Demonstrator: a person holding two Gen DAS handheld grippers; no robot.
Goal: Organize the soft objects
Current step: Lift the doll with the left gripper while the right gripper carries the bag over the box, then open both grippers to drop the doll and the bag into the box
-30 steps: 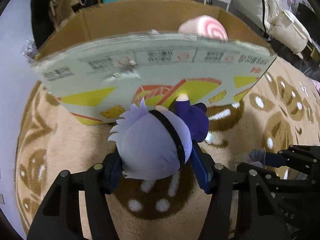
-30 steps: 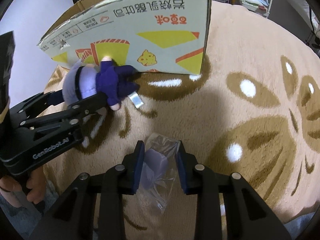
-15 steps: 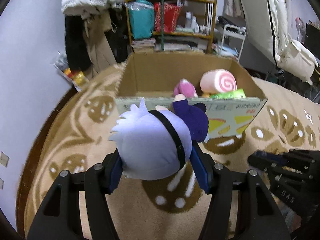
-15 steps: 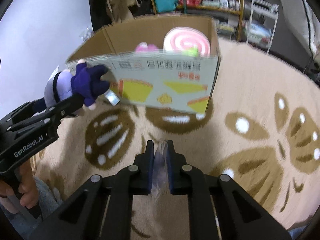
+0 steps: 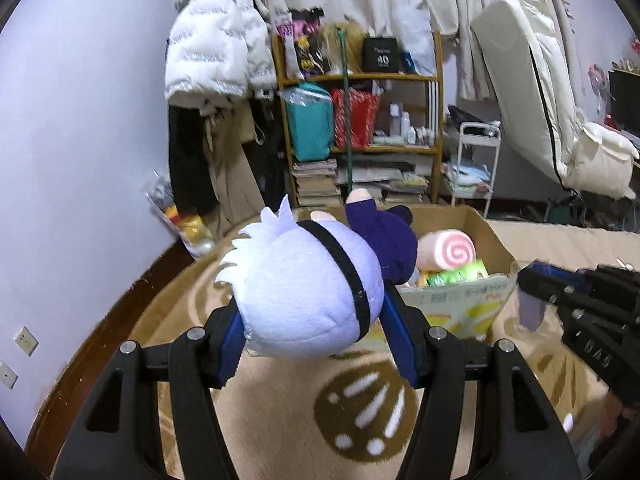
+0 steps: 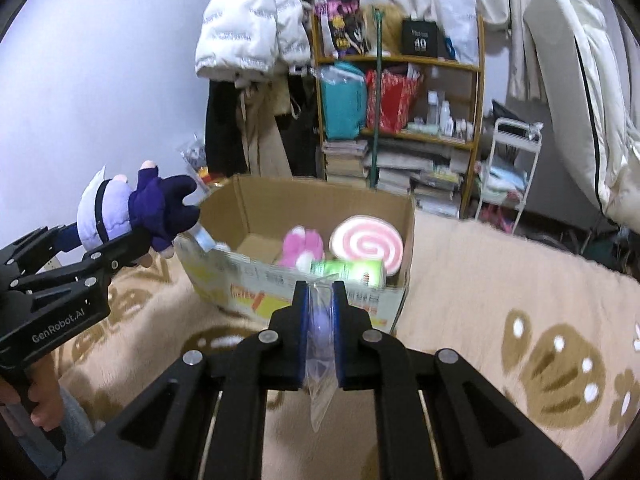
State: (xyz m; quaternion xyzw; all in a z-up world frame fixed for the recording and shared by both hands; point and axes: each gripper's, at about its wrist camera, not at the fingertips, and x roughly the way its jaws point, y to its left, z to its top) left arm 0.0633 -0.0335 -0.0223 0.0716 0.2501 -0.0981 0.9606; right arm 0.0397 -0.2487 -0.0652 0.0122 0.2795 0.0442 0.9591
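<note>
My left gripper is shut on a plush doll with a pale lilac head, black band and dark purple body, held in the air left of the open cardboard box. The doll also shows in the right wrist view. My right gripper is shut on a clear plastic bag with a small lilac item inside, lifted in front of the box. In the box lie a pink swirl roll plush, a pink plush and a green packet.
The box stands on a beige rug with brown patterns. Behind it are a wooden shelf with bags and books, hanging coats, a white cart and a white upended mattress.
Both grippers have risen from the rug. The right gripper closed on the plastic bag and lifted it. The doll has come up above the box's rim.
</note>
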